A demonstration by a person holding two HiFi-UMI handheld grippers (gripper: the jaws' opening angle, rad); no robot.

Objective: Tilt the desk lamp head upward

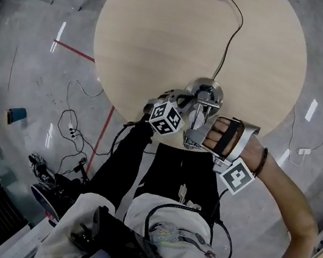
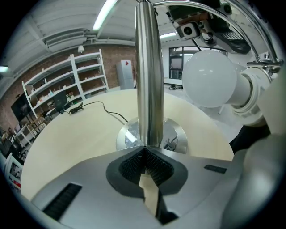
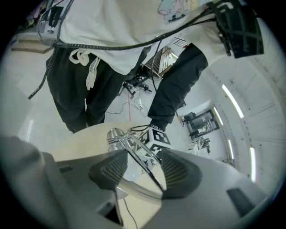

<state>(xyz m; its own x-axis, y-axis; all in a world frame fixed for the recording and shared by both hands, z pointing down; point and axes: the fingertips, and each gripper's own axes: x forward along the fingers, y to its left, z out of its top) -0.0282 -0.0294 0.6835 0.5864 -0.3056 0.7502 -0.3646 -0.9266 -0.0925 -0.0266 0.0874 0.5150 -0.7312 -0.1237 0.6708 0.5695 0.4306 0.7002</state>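
A chrome desk lamp stands near the round wooden table's front edge on a round base. My left gripper is shut on the lamp's upright pole just above the base. To the right of the pole, the lamp head's white bulb sits inside a thin chrome wire frame. My right gripper is at the lamp head with its jaws wide apart. A thin chrome rod and a curved rim of the frame lie between the pads, which do not press on them.
The lamp's black cable runs across the table to its far edge. The person stands right against the near edge. Loose cables and a red line lie on the floor at left. Shelves stand beyond the table.
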